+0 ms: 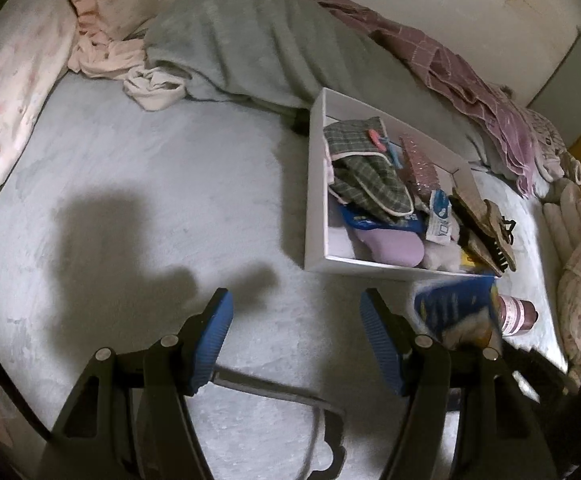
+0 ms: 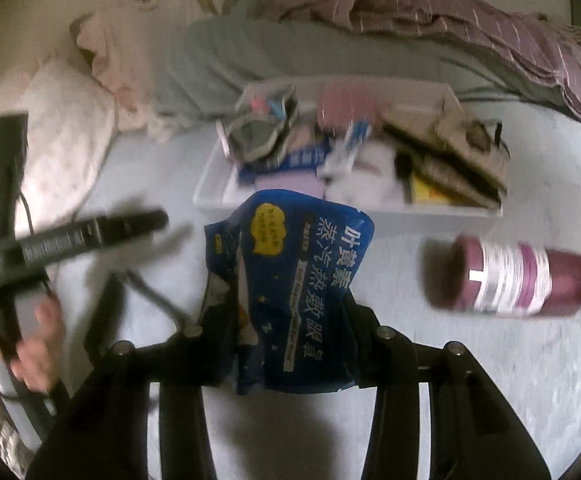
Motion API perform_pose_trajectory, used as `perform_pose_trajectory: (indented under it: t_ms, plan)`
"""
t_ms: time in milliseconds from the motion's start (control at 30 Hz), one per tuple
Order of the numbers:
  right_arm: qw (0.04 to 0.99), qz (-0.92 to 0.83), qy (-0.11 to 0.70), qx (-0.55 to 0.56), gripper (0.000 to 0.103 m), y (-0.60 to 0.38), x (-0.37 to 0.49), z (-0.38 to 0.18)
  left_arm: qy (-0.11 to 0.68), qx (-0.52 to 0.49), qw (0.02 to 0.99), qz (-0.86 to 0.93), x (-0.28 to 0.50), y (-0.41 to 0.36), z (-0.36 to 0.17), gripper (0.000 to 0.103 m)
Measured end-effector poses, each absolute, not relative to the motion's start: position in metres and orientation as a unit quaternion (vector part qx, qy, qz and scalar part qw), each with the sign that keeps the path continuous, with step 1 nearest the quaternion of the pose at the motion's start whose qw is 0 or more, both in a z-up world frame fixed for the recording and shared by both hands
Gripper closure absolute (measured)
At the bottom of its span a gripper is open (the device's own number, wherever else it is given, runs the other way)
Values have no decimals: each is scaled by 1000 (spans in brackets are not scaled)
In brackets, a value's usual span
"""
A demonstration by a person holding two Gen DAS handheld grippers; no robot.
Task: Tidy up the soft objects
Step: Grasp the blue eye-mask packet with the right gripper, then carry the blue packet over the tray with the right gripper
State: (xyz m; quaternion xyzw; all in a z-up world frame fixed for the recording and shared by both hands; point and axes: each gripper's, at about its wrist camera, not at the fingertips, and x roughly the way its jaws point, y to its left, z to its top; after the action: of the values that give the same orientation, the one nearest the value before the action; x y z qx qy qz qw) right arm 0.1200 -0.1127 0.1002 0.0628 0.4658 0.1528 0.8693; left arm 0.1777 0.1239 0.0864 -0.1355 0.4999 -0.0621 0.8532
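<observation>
So the right gripper (image 2: 290, 312) has its fingers clamped around a blue pouch (image 2: 290, 280), lifted off the bed (image 2: 490, 380) just in front of the white box (image 2: 370, 210). The left gripper (image 1: 296, 340) is just hanging there with its fingers spread and nothing between them, off to the left of the box.

Progress-wise I'd say it's well underway. The box is already pretty stuffed: a plaid cloth bag (image 1: 364, 176), a lilac soft thing (image 1: 390, 246), a pink glittery pouch (image 1: 420, 168), some packets and a tan woven piece (image 1: 482, 228) hanging over its right edge.

Still left: the pouch itself, I guess. The purple bottle (image 2: 510, 276) lies on the bed right of the box, hardly soft.
</observation>
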Motion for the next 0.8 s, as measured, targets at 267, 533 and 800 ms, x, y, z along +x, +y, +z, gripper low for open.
perform_pose_trajectory:
  t_ms: [267,533,800]
  plan:
    - [880,186,421,113,58,-95,158,130,497,-127,858,-33,180,123,87,36]
    - [891,204,376,154,57,-81,175,170,470,-129,873,-33,178,119,97,34]
    - [890,175,387,166,56,-116,183,159,442,-121,888,-42,181,102,106,34]
